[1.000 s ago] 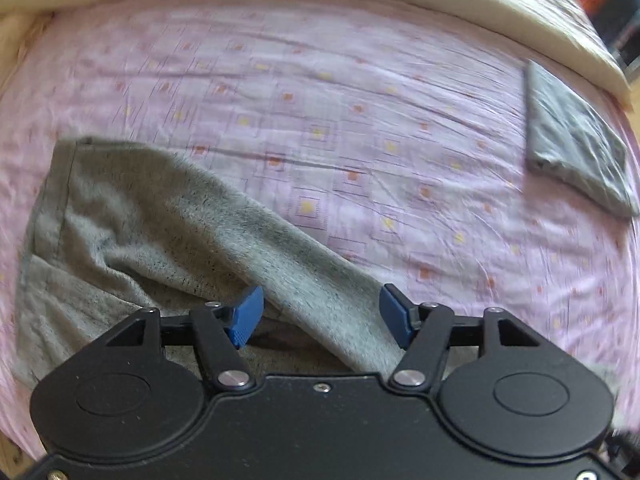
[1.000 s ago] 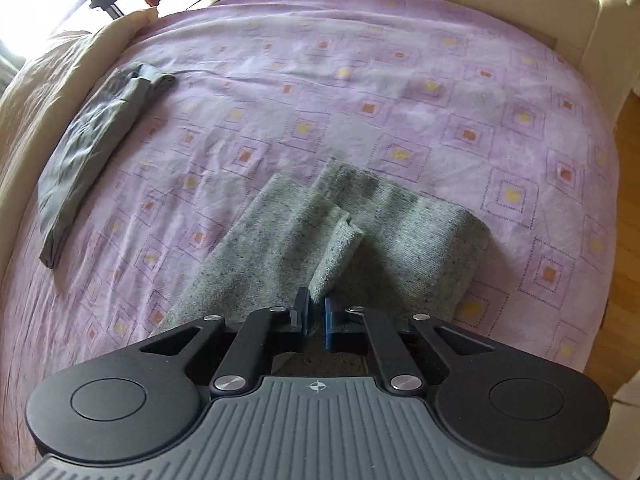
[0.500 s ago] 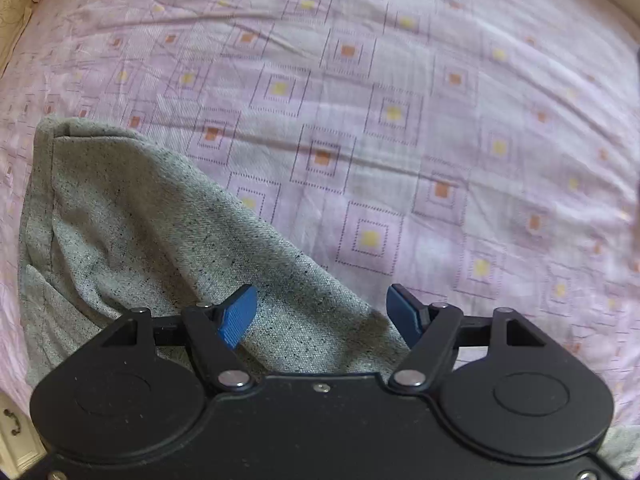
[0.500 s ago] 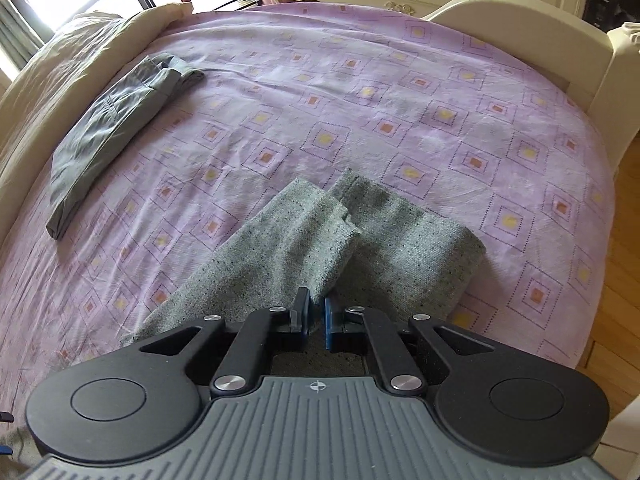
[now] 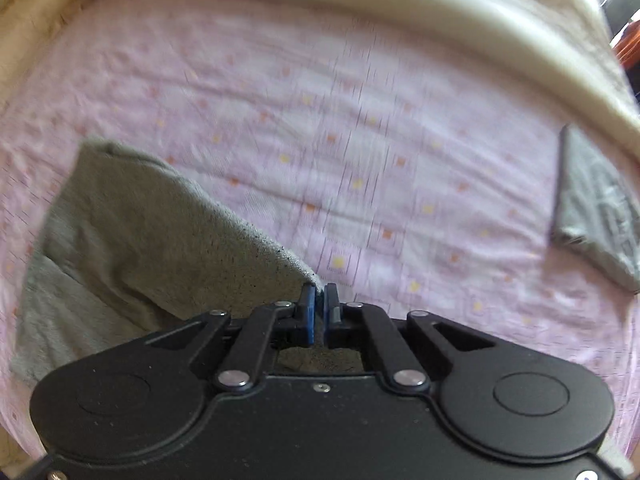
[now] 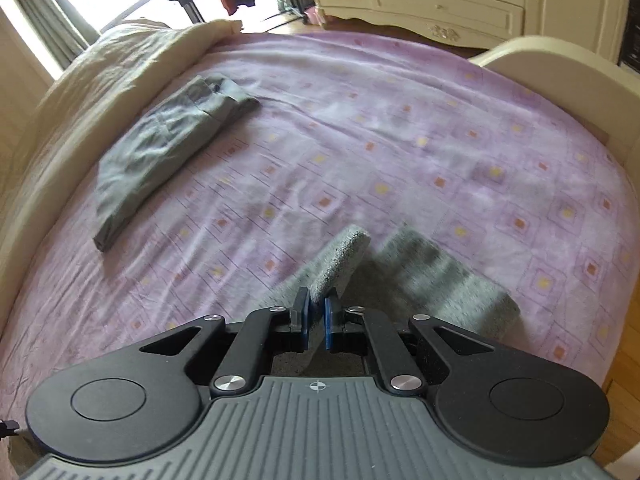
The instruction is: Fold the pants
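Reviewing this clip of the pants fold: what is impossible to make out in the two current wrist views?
- Left wrist view: motion blur smears the bedsheet; the gray pants run under the left gripper, whose body hides their near end.
- Right wrist view: the right gripper is shut on the pants; its body covers the cloth below. The far fold is blurred.
- The folded dark garment is too creased to identify.

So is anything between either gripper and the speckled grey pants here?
Nothing visible. The left gripper and the right gripper are each shut on the grey pants. The folded dark garment lies apart on the sheet.
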